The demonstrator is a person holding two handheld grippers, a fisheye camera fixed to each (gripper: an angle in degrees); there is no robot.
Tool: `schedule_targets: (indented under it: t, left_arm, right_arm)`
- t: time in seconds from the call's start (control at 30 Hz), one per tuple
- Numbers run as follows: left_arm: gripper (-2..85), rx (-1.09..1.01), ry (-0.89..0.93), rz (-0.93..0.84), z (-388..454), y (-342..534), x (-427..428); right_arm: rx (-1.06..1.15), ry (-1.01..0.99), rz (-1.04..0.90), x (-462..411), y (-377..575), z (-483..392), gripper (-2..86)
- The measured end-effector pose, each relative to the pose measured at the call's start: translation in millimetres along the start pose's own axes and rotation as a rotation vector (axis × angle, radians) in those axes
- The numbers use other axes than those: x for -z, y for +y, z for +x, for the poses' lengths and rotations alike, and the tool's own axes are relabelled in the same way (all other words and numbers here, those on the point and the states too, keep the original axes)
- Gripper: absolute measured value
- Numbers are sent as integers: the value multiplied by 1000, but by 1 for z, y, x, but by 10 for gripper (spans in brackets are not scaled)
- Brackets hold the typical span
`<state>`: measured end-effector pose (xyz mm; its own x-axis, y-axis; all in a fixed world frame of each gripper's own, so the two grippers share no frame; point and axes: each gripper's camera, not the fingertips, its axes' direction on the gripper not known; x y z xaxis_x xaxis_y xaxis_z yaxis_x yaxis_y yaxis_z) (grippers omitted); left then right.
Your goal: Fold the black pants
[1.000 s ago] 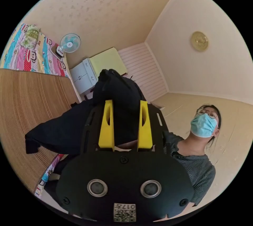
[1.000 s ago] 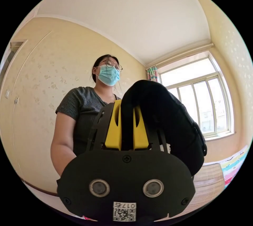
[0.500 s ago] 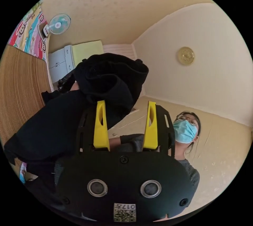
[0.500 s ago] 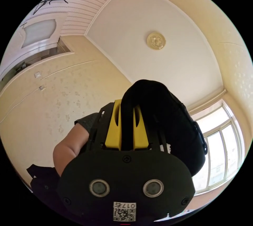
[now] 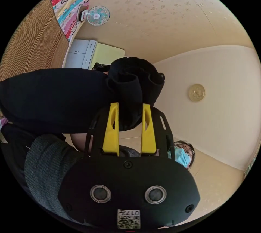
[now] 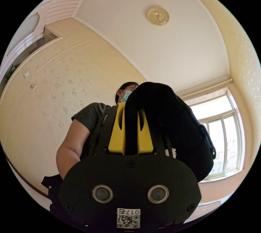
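The black pants (image 5: 54,94) hang in the air as a long dark band across the left gripper view, bunched into a lump above the jaws. My left gripper (image 5: 130,106) is shut on that bunch, and black cloth fills the gap between its yellow jaws. In the right gripper view my right gripper (image 6: 131,107) is shut on another fold of the black pants (image 6: 174,126), which drapes over the right jaw in a thick roll. Both grippers point upward, toward walls and ceiling.
The person stands close behind the grippers, a grey sleeve (image 5: 46,162) low in the left gripper view. A woven mat (image 5: 30,48), a colourful sheet (image 5: 70,1), a small fan (image 5: 96,15) and a pale cabinet (image 5: 81,53) lie beyond. A window (image 6: 220,135) is at the right.
The left gripper's jaws stood wide half a second ago with the cloth beside one jaw; now they are closed on the bunch. The right gripper kept its hold. Both cameras have rolled.
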<state>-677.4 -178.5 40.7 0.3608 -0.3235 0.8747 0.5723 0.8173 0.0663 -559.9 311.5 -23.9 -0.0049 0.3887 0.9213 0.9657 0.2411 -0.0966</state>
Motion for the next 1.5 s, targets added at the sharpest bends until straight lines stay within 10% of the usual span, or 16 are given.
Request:
schedule_targets:
  t: [0.43, 0.53, 0.67, 1.17, 1.5]
  left_arm:
    - [36, -107, 93, 67, -3, 18, -12]
    - [15, -425, 150, 98, 50, 35, -12]
    - [-4, -808, -306, 119, 136, 79, -42]
    - [-8, -942, -562, 192, 124, 157, -176]
    - [-6, -1220, -658, -58, 236, 201, -184]
  right_arm:
    - [-190, 106, -211, -65, 62, 57, 69]
    - [-404, 324, -313, -71, 69, 68, 78]
    - [-699, 1006, -434, -83, 78, 76, 77]
    - [-193, 1600, -573, -301, 192, 8, 128]
    - [49, 1638, -631, -327, 37, 12, 24]
